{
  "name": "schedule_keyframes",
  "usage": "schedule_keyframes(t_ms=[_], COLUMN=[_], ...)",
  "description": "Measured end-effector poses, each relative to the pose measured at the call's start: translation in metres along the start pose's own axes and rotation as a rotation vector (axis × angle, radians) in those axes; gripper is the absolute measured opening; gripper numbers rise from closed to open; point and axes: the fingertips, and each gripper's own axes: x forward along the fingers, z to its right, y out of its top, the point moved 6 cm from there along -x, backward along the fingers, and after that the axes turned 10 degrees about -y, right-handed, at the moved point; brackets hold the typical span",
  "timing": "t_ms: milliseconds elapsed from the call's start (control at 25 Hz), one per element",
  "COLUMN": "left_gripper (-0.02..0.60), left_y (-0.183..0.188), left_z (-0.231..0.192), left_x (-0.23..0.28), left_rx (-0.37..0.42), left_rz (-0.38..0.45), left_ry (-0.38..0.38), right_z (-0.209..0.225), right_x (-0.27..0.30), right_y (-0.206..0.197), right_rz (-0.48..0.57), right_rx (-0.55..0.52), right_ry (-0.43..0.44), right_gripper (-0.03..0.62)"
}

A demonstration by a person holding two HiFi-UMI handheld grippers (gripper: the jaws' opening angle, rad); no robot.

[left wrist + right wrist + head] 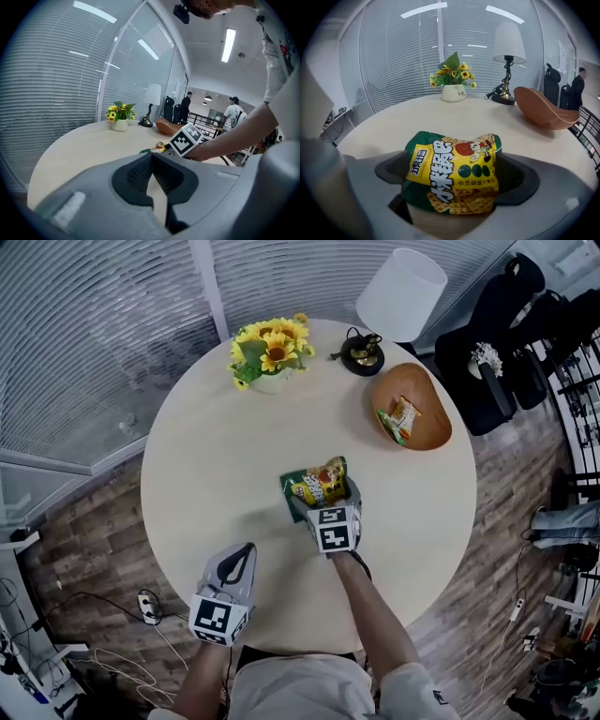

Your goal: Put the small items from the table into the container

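Observation:
A green and yellow snack bag (319,486) (454,171) lies on the round table (216,456) near its middle. My right gripper (323,501) (454,180) is lowered over the bag, jaws spread wide on either side of it and open. My left gripper (242,551) (151,159) hovers near the table's front edge, shut and empty. The wooden bowl (433,395) (543,110) (168,125) sits at the far right and holds another snack packet (401,418).
A pot of sunflowers (270,348) (453,79) stands at the table's far side. A lamp (398,296) with a dark base (362,354) is next to the bowl. Black chairs (497,343) stand beyond the table, and people are in the room's background in the left gripper view.

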Motion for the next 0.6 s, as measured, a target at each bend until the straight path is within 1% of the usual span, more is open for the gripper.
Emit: schedule_keyframes(t_ms=[80, 320, 400, 520, 600], left_gripper=[-0.006, -0.006, -0.006, -0.006, -0.006], left_y=[-0.001, -0.001, 0.000, 0.001, 0.001], left_z=[0.000, 0.005, 0.007, 0.012, 0.015], left_x=[0.000, 0.004, 0.006, 0.009, 0.011], left_rx=[-0.003, -0.002, 0.000, 0.004, 0.007], left_rz=[-0.003, -0.007, -0.006, -0.006, -0.009], left_ry=[-0.001, -0.008, -0.011, -0.017, -0.021], right_z=[-0.001, -0.003, -0.005, -0.012, -0.013], right_x=[-0.003, -0.016, -0.021, -0.030, -0.036], right_y=[0.001, 0.001, 0.000, -0.002, -0.006], right_rz=[-0.002, -0.021, -0.033, -0.056, -0.053], right_rx=[0.000, -0.002, -0.014, -0.021, -0.026], right_ry=[0.008, 0.037, 0.055, 0.094, 0.106], right_gripper=[0.527, 0.302, 0.253, 0.224, 0.216])
